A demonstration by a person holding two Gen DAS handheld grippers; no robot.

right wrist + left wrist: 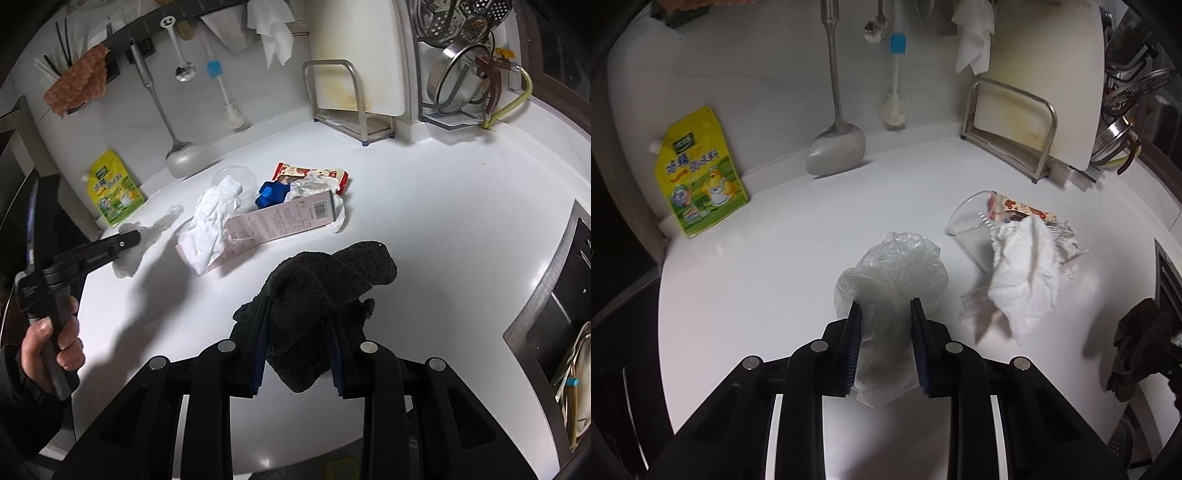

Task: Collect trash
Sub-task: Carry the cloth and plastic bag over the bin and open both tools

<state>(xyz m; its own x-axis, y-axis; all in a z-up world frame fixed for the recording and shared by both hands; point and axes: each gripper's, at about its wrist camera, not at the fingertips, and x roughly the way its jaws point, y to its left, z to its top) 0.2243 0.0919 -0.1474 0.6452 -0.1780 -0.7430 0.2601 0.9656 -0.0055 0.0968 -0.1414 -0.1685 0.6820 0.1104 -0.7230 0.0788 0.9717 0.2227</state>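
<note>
Crumpled clear plastic bag (892, 273) is pinched by the left gripper (886, 308) above the glossy white countertop (775, 258); one dark fuzzy cloth (325, 284) is clamped in the right gripper (297, 314). Perhaps five wrappers are heaped nearby.

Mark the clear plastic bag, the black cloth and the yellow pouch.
clear plastic bag (897, 266), left wrist view, crumpled top.
black cloth (332, 280), right wrist view, bunched middle.
yellow pouch (701, 173), left wrist view, printed front.

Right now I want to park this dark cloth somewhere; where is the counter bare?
Bare: the counter right of the trash pile, toward the sink; also between the yellow pouch and plastic bag. The pile is crowded.
</note>
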